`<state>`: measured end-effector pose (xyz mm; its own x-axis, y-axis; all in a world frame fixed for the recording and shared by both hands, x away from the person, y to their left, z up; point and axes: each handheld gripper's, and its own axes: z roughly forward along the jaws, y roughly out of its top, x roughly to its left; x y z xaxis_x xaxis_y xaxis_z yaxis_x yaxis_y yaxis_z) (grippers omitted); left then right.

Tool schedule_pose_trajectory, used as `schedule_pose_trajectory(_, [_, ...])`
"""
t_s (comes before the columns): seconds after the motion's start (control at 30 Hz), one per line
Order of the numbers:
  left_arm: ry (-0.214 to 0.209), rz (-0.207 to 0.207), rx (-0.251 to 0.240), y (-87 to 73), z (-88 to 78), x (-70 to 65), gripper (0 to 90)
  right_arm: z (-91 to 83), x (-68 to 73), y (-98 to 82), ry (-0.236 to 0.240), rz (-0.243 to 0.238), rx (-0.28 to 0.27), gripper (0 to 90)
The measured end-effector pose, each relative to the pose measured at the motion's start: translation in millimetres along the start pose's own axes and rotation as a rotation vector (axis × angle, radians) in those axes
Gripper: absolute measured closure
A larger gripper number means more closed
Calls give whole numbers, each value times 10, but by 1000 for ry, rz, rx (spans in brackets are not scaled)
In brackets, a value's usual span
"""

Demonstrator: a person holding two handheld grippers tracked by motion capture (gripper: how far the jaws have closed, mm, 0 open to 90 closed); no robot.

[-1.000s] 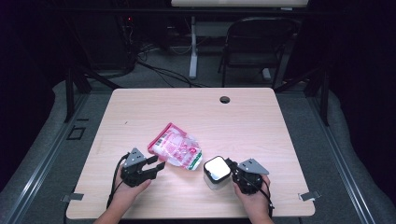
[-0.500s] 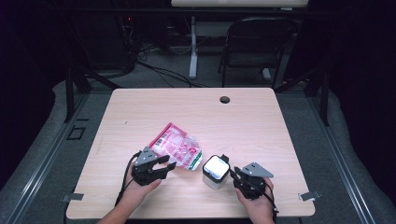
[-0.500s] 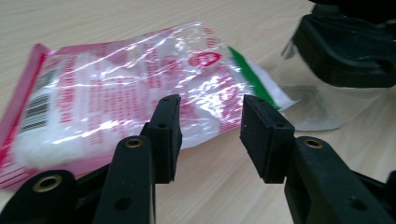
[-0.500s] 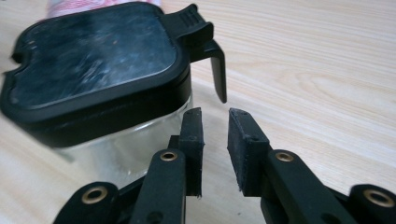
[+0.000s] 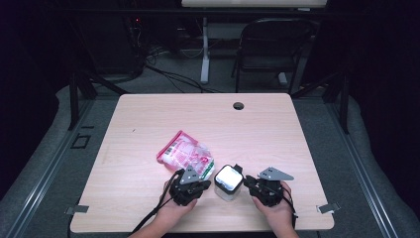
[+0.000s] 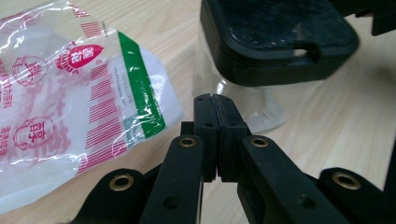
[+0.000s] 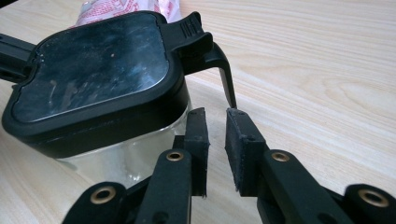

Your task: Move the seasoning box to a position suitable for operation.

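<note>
Writing first: the plastic bag [image 6: 70,116] is clear film printed in red and white with a green band along one edge. A red oval emblem carries white characters, and more red characters sit in round seals and run down the bag's left edge in the left gripper view; they look Chinese, but I cannot read them at this size. Red barcode-like stripes run beside the green band. In the high view the bag [image 5: 184,153] lies flat on the table [image 5: 148,119], toward the near middle, its near corner just beside the left gripper.

The container [image 5: 228,182] is a small clear square jar with a black lid [image 7: 93,70]. The lid has a glossy, scuffed top panel and rounded corners. A black latch tab [image 7: 205,51] hooks out and down from one corner. No label visible on it. It stands upright on the table between the two grippers, just right of the bag.

Left gripper [image 6: 215,100]: jaws have just been closing and now meet pad to pad with nothing between them, tips near the clear base of the container.

Right gripper [image 7: 215,114]: jaws have just narrowed slightly and stand a little apart, gap bare, one pad close against the container's clear wall below the latch tab. Contact with the wall hard to judge.

A round cable hole [image 5: 238,105] sits near the table's far edge.
</note>
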<state>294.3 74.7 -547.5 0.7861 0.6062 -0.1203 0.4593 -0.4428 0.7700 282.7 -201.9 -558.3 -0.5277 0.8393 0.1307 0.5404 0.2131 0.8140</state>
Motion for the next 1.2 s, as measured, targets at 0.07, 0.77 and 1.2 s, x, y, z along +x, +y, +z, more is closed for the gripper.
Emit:
schedule_pose_trajectory(0.07, [-9, -18, -7, -6, 32, -8, 898, 9, -18, 12, 9, -6, 5, 790])
schedule_pose_trajectory(0.77, [49, -25, -21, -10, 93, 1, 896, -104, 220, -54, 10, -63, 41, 791])
schedule_pose_trajectory(1.2, [29, -22, -15, 6, 71, 19, 882, -231, 343, -91, 8, -68, 63, 735])
